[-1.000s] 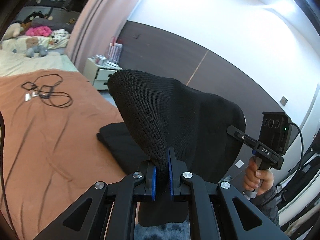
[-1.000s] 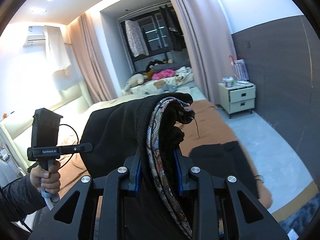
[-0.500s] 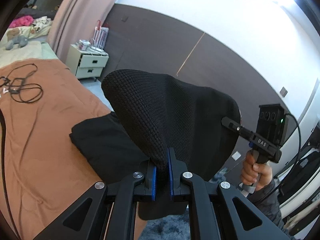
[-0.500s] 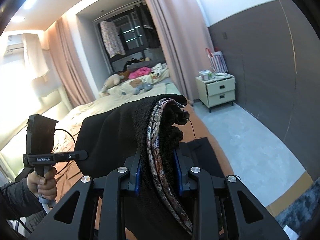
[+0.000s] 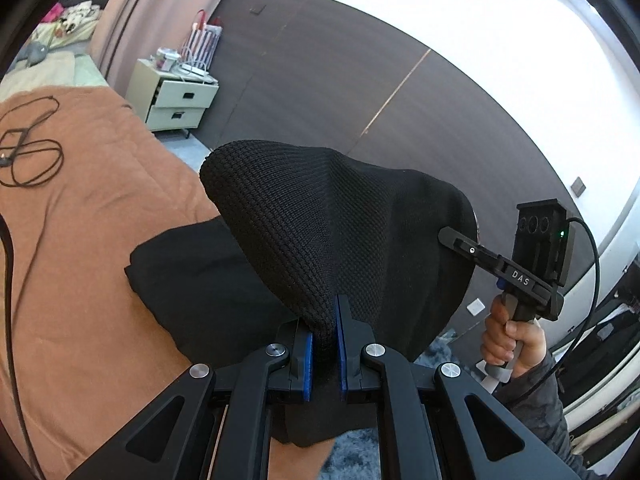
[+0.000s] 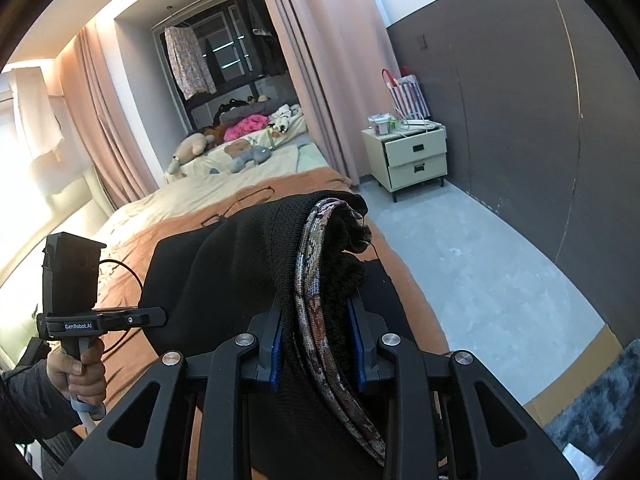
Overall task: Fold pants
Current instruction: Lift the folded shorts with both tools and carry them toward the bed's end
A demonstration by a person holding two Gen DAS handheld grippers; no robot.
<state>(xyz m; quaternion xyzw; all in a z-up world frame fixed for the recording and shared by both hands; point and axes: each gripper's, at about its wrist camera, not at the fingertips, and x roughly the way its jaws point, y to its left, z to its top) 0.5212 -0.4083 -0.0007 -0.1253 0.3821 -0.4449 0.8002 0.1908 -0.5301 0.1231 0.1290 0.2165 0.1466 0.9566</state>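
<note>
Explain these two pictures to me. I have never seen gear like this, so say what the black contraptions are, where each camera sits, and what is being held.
No robot here: a person holds a handheld two-finger gripper in each hand, with a wide-angle camera on each looking along the fingers. The left camera shows the left gripper pinching a corner of the black pants, with the right gripper and its hand across from it. The right camera shows the right gripper clamped on a thicker bunch with a patterned band. Part of the pants lies on the bed's brown blanket, where a cable lies further up.
</note>
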